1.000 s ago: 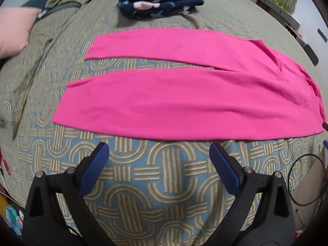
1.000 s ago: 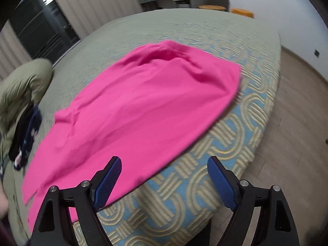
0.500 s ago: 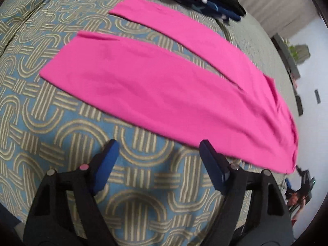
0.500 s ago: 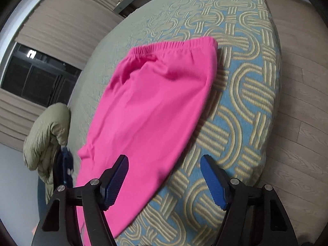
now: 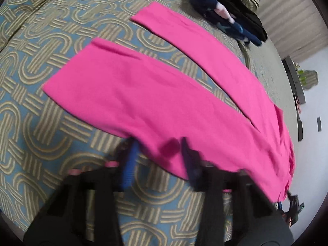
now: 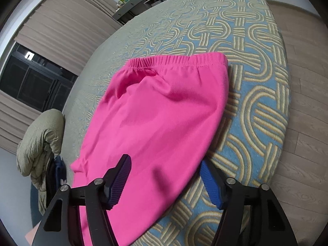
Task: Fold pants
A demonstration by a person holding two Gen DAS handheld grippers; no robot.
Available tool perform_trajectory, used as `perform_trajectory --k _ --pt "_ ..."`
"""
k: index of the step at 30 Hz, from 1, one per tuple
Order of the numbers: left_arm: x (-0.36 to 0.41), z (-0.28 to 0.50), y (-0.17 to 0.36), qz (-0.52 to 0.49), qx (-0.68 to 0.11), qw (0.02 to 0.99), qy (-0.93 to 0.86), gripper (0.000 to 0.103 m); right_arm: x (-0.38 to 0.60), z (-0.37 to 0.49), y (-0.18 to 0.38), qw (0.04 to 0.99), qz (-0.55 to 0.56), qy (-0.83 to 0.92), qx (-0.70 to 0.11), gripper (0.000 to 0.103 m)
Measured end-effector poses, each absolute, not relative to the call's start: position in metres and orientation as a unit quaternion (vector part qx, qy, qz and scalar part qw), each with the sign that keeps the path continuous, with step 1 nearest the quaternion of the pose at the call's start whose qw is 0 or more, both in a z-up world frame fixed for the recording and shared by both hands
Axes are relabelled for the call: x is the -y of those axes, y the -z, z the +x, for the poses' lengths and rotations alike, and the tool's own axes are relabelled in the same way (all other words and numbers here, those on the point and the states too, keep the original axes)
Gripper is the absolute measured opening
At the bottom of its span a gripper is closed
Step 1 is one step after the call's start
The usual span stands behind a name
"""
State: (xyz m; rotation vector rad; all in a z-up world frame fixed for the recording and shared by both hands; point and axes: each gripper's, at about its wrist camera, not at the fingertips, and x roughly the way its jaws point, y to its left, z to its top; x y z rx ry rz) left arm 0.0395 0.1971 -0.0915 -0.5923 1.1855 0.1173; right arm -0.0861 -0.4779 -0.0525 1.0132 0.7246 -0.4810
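Bright pink pants [image 5: 164, 94] lie flat on the patterned bedspread with both legs spread apart. My left gripper [image 5: 157, 155] is open and blurred, its blue pads astride the near edge of the near leg. In the right wrist view the elastic waistband [image 6: 176, 61] lies at the far end of the pants [image 6: 155, 123]. My right gripper [image 6: 166, 182] is open, its jaws straddling the near side edge of the hip part, low over the cloth.
The bedspread [image 5: 41, 123] has a blue and tan loop pattern. A pile of dark folded clothes [image 5: 227, 14] lies beyond the far leg. A rumpled olive blanket [image 6: 41, 139] lies at the left. The bed edge and wooden floor [image 6: 303, 123] are at the right.
Both grippers have moved forward and down onto the pants' near edge. The left one now reaches the near leg; the right one now straddles the hip edge.
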Motion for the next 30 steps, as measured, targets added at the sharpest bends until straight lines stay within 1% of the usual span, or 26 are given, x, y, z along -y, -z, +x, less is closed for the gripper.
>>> perform_trajectory --k 1,2,3,6,9,12,20,22,27,30 --pt "-0.203 0.039 0.091 -0.284 -0.547 0.786 -0.055 0.006 0.480 -0.085 0.054 0.785 0.467 0.227 -0.338 0.023" --pt "-0.208 0.038 0.091 -0.297 -0.542 0.784 -0.053 0.005 0.482 -0.083 0.055 0.785 0.464 0.232 -0.339 0.006" --pt "-0.213 0.036 0.090 -0.311 -0.535 0.784 -0.055 0.005 0.484 -0.085 0.054 0.785 0.465 0.233 -0.338 0.003" --pt "-0.211 0.032 0.071 -0.290 -0.510 0.808 -0.059 0.005 0.484 -0.088 0.044 0.798 0.452 0.236 -0.322 0.003" --pt "-0.200 0.037 0.048 -0.254 -0.495 0.829 -0.060 0.005 0.482 -0.083 0.025 0.816 0.431 0.226 -0.314 0.002" --pt "-0.193 0.047 0.025 -0.239 -0.479 0.843 -0.052 0.005 0.480 -0.068 0.001 0.835 0.409 0.211 -0.301 0.002" --pt "-0.191 0.097 -0.020 -0.217 -0.463 0.857 -0.061 0.005 0.478 0.007 -0.064 0.874 0.350 0.195 -0.275 0.002" --pt "-0.188 0.122 -0.029 -0.204 -0.466 0.858 -0.072 0.005 0.480 0.034 -0.075 0.879 0.338 0.192 -0.276 0.002" --pt "-0.183 0.184 -0.034 -0.158 -0.477 0.857 -0.115 0.004 0.489 0.104 -0.072 0.876 0.313 0.206 -0.305 0.002" --pt "-0.186 0.227 -0.025 -0.139 -0.489 0.849 -0.143 0.004 0.493 0.161 -0.056 0.871 0.267 0.241 -0.335 0.002"
